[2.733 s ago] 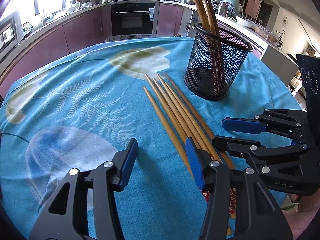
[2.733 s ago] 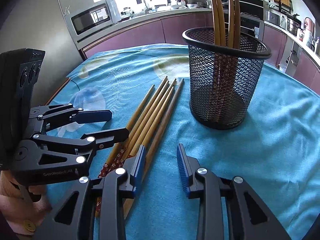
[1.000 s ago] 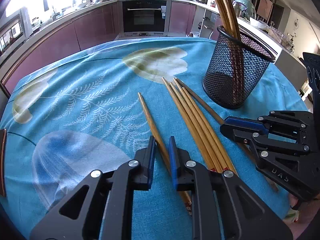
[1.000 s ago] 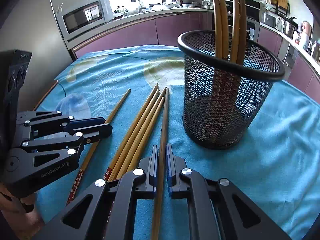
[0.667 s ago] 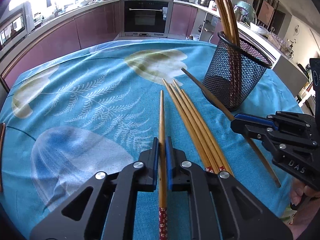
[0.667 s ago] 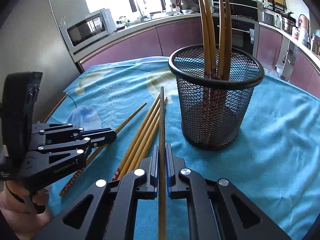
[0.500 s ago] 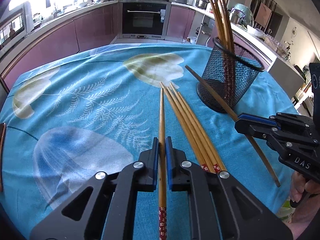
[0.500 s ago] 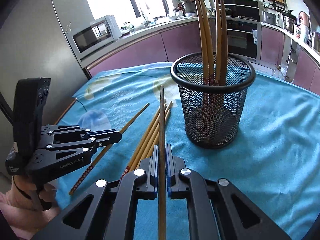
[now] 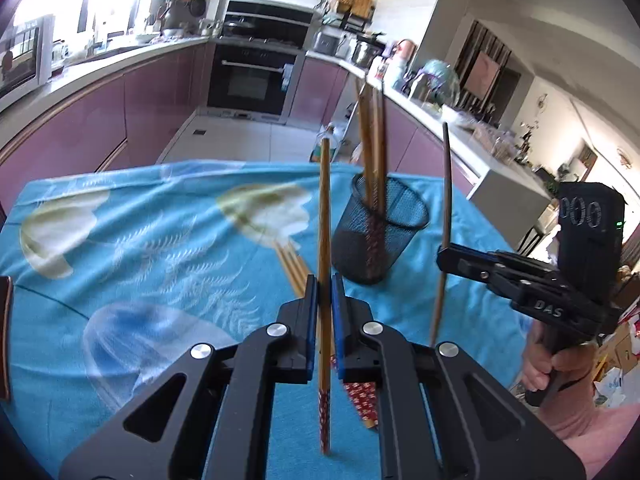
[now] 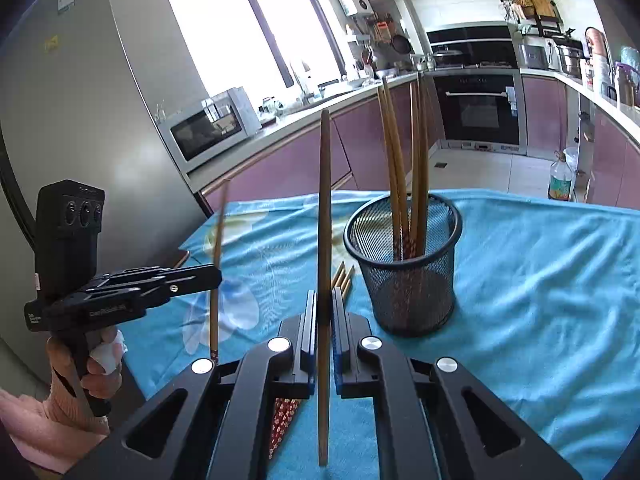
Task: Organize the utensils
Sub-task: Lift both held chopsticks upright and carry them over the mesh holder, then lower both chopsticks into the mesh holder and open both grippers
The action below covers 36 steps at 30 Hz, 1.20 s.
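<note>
My left gripper [image 9: 324,296] is shut on a bamboo chopstick [image 9: 324,216] with a red patterned end, held nearly upright above the table. My right gripper [image 10: 324,312] is shut on a darker wooden chopstick [image 10: 324,208], also upright; it also shows in the left wrist view [image 9: 445,216]. The black mesh holder [image 9: 378,236] stands ahead with several chopsticks in it; it also shows in the right wrist view [image 10: 404,264]. Several loose chopsticks [image 9: 294,268] lie on the blue tablecloth [image 9: 140,248] left of the holder.
The tablecloth [image 10: 540,280] covers a round table. Purple kitchen cabinets [image 9: 92,128], an oven [image 9: 256,76] and a microwave [image 10: 212,128] stand beyond the table. The other gripper and hand [image 10: 96,312] sit to the left in the right wrist view.
Both grippers have lifted their chopsticks off the table and tilted them from near flat to nearly upright. The holder now looks farther away and lower.
</note>
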Motion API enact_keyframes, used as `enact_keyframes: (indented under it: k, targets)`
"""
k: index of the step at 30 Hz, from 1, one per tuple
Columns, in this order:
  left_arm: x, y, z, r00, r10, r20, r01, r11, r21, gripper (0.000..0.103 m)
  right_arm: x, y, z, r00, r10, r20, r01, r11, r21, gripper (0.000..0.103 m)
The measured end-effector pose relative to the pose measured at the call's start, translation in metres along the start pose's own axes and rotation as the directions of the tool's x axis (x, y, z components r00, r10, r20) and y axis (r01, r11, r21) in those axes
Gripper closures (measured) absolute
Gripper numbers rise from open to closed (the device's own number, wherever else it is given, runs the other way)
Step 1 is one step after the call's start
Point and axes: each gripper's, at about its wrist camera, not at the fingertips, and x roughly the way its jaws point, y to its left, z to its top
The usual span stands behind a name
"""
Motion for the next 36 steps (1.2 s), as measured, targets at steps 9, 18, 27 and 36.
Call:
enact_keyframes:
  k: [9, 18, 27, 36]
  targets:
    - [-0.03, -0.012, 0.029, 0.991, -0.085, 0.107, 0.084, 0.996, 0.011, 0.095, -0.021, -0.005, 0.025, 0.996, 0.003, 0.091, -0.002, 1.0, -0.014, 0.097]
    - [-0.031, -0.029, 0.078, 0.975, -0.121, 0.187, 0.115, 0.992, 0.042, 0.095, -0.035, -0.011, 0.063, 0.983, -0.039, 0.18, 0.047, 0.998, -0.04, 0.097]
    - [-0.025, -0.054, 0.122, 0.964, -0.123, 0.238, 0.104, 0.991, 0.089, 0.095, -0.043, -0.024, 0.097, 0.961, -0.076, 0.265, 0.089, 0.995, -0.038, 0.097]
    - [0.025, -0.067, 0.125, 0.992, -0.041, 0.122, 0.024, 0.99, 0.139, 0.095, -0.013, -0.039, 0.099, 0.967, -0.133, 0.218, 0.144, 0.989, -0.035, 0.097]
